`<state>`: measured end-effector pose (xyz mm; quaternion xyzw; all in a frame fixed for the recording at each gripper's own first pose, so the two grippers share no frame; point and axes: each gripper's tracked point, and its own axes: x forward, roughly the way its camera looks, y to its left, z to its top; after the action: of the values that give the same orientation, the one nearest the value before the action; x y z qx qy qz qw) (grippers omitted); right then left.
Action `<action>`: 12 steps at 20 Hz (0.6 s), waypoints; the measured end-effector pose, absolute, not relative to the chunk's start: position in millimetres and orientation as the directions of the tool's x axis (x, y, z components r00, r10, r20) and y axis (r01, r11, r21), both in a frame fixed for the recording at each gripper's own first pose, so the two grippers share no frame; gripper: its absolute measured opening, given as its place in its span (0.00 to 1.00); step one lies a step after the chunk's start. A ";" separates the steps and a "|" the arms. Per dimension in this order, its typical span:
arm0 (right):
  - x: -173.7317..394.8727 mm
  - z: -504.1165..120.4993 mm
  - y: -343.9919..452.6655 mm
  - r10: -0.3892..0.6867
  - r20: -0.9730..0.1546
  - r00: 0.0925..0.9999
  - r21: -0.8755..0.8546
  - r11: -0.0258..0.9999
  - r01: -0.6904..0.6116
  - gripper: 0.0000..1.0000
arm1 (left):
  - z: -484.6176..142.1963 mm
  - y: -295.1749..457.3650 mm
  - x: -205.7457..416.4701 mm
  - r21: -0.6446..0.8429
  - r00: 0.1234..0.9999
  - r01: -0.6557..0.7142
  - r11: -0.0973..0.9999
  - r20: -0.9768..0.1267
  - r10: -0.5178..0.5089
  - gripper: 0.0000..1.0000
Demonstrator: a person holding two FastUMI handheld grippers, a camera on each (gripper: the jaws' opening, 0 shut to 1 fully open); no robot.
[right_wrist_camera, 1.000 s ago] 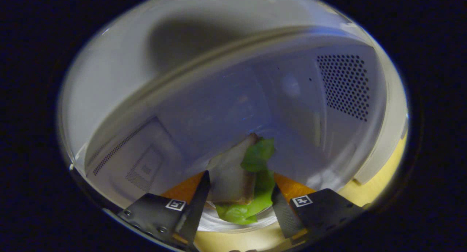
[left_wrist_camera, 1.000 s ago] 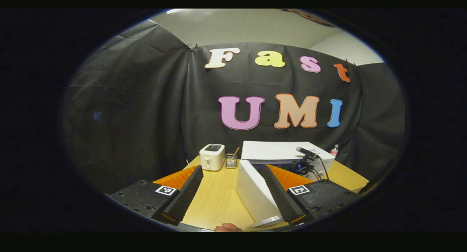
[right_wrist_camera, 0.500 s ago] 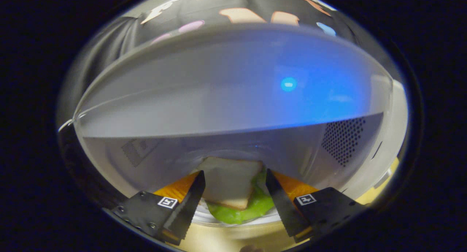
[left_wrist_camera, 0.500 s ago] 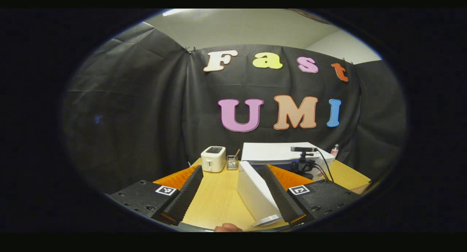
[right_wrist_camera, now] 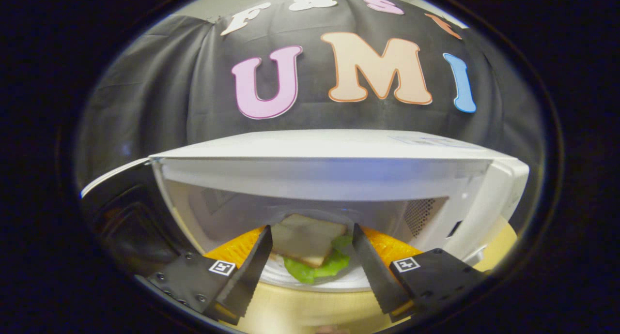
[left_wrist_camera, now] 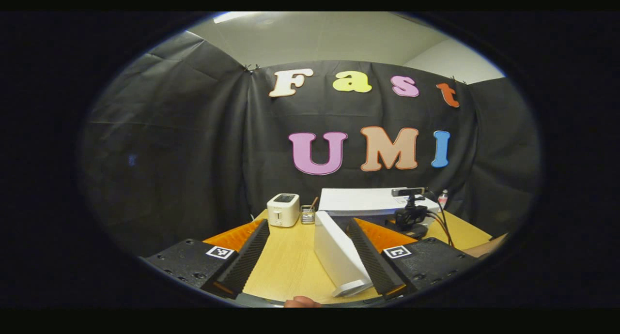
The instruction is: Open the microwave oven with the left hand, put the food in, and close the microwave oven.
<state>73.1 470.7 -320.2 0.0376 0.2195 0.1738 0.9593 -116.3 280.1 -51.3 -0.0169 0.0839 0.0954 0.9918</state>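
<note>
The white microwave (right_wrist_camera: 339,152) stands with its cavity exposed and its door (right_wrist_camera: 114,213) swung out to the left. Inside, a sandwich (right_wrist_camera: 305,237) of white bread and green lettuce lies on the glass turntable plate (right_wrist_camera: 348,278). My right gripper (right_wrist_camera: 311,229) is open just outside the cavity mouth, a finger on either side of the sandwich and apart from it. In the left gripper view, my left gripper (left_wrist_camera: 307,222) is open above the table, and the open door (left_wrist_camera: 339,256) stands edge-on beside its right finger. The right gripper (left_wrist_camera: 409,215) shows before the microwave (left_wrist_camera: 368,200).
A white toaster (left_wrist_camera: 283,209) and a small wire holder (left_wrist_camera: 306,214) stand at the back left of the wooden table (left_wrist_camera: 286,261). A small bottle (left_wrist_camera: 442,198) stands behind the microwave, by the black cloth wall.
My right gripper has drawn back out of the cavity and levelled, leaving the sandwich on the plate. The left gripper has barely moved.
</note>
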 end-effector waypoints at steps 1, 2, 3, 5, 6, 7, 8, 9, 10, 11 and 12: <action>63.8 -312.7 466.9 0.367 -0.399 0.840 0.141 0.930 -0.340 0.95 | -53.1 280.4 -118.6 -0.013 0.966 -0.197 0.980 -0.175 0.192 0.96; 55.1 -307.5 464.2 0.383 -0.394 0.835 0.137 0.923 -0.358 0.95 | -56.9 280.6 -121.3 -0.002 0.963 -0.201 0.980 -0.183 0.197 0.94; 45.1 -301.6 461.6 0.401 -0.395 0.827 0.132 0.915 -0.381 0.95 | -58.7 280.7 -123.6 0.007 0.962 -0.203 0.979 -0.184 0.201 0.94; 28.0 -283.0 452.4 0.429 -0.376 0.821 0.120 0.902 -0.416 0.95 | -58.7 278.9 -125.7 0.017 0.963 -0.202 0.979 -0.178 0.202 0.94; 21.4 -271.1 447.0 0.439 -0.359 0.824 0.111 0.896 -0.429 0.96 | -60.9 279.0 -126.8 0.021 0.963 -0.201 0.979 -0.180 0.202 0.94; 13.5 -262.3 440.6 0.448 -0.351 0.822 0.110 0.892 -0.438 0.96 | -64.1 278.5 -127.1 0.023 0.963 -0.197 0.980 -0.180 0.198 0.96; 3.8 -254.1 438.9 0.469 -0.344 0.814 0.127 0.882 -0.454 0.97 | -68.0 277.7 -126.3 0.024 0.965 -0.191 0.981 -0.179 0.192 0.94; -5.0 -244.7 434.8 0.479 -0.338 0.810 0.134 0.877 -0.462 0.98 | -73.5 279.1 -125.8 0.028 0.963 -0.191 0.981 -0.187 0.192 0.95; -11.3 -232.4 427.3 0.477 -0.326 0.816 0.133 0.878 -0.460 1.00 | -80.0 282.0 -126.4 0.028 0.961 -0.194 0.981 -0.194 0.196 0.96; -15.1 -219.3 421.4 0.482 -0.307 0.821 0.136 0.876 -0.463 1.00 | -83.8 285.8 -127.0 0.026 0.958 -0.204 0.979 -0.200 0.205 0.96; -17.6 -207.6 413.9 0.480 -0.289 0.828 0.136 0.877 -0.461 1.00 | -90.6 289.6 -128.1 0.025 0.953 -0.215 0.976 -0.212 0.215 0.96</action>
<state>-17.6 413.9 -207.6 0.0304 0.1589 0.2463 0.9556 -128.1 289.6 -90.6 0.0010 0.1072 0.1086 0.9883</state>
